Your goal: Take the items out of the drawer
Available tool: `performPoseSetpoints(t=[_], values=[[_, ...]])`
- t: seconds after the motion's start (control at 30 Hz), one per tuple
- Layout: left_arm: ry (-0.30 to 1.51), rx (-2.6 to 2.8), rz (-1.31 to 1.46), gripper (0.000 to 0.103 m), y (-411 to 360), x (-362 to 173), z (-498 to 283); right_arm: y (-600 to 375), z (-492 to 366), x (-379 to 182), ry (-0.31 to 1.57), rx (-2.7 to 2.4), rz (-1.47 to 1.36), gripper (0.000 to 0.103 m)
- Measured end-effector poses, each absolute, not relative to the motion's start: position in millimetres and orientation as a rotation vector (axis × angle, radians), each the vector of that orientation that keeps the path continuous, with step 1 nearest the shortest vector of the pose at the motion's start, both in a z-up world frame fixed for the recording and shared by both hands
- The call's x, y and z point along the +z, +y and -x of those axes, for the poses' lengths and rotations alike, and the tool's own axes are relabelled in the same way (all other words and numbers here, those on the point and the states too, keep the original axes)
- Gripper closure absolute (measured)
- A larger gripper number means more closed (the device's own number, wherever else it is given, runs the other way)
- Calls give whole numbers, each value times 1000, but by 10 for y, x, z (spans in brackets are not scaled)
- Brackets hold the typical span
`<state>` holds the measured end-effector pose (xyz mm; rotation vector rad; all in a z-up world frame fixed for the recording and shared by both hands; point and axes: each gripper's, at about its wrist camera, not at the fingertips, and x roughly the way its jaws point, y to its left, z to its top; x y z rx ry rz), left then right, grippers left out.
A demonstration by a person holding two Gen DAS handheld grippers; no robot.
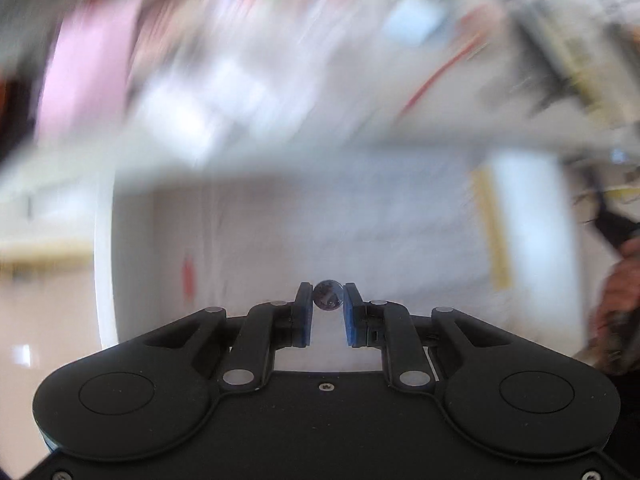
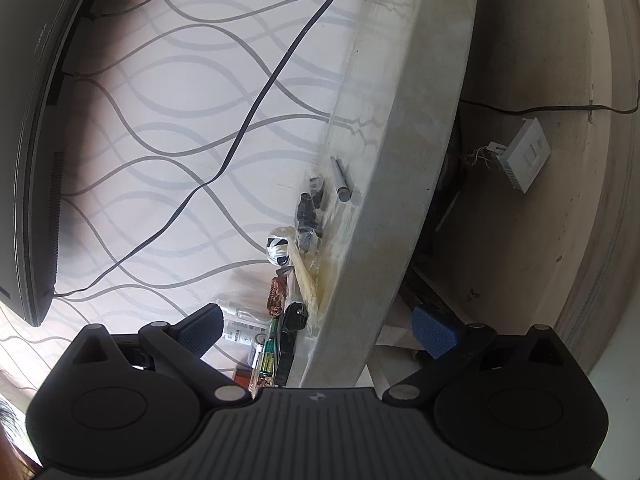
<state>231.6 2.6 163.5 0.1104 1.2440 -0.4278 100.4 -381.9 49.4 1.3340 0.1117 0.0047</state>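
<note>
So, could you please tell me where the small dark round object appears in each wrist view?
Left wrist: small dark round object pinched in the left gripper, low centre.
Right wrist: not in it.
Shared landmark: none that I can match; the left view is too blurred.

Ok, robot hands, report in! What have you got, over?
Left gripper shut on a small dark round thing, above the white drawer. Right gripper open, empty, at the shelf edge. View blurred; nothing blocking seen.
</note>
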Motion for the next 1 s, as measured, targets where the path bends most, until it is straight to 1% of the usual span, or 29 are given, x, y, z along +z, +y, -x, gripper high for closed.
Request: performPoseSetpoints(t=[0.17,0.23,0.33,0.4,0.47,0.67,0.73,0.9,1.0], values=[[1077,-544,-129,88,-345,2088,-2562,-3825,-1006,490,108,8,-1341,0],[1050,-587,-130,88,-522,2143,-2578,-3827,-1006,489,107,9,-1344,0],[1021,-608,-147,88,-893,2073,-2540,-3830,-1007,486,104,11,-1348,0],[1025,-598,-161,88,-975,1992,-2623,-3832,-1008,484,103,12,-1351,0],[1037,-585,-160,88,-970,1901,-2684,-3834,-1006,483,100,13,-1354,0],[1026,-588,-89,88,-889,1942,-2757,-3829,-1001,487,100,15,-1355,0],[1021,-593,-66,85,-873,1968,-2756,-3827,-1000,491,102,15,-1353,0],[1016,-636,-30,82,-709,2026,-2644,-3831,-991,491,99,12,-1353,0],[1087,-661,-104,75,-626,1971,-2463,-3832,-987,497,102,10,-1353,0]])
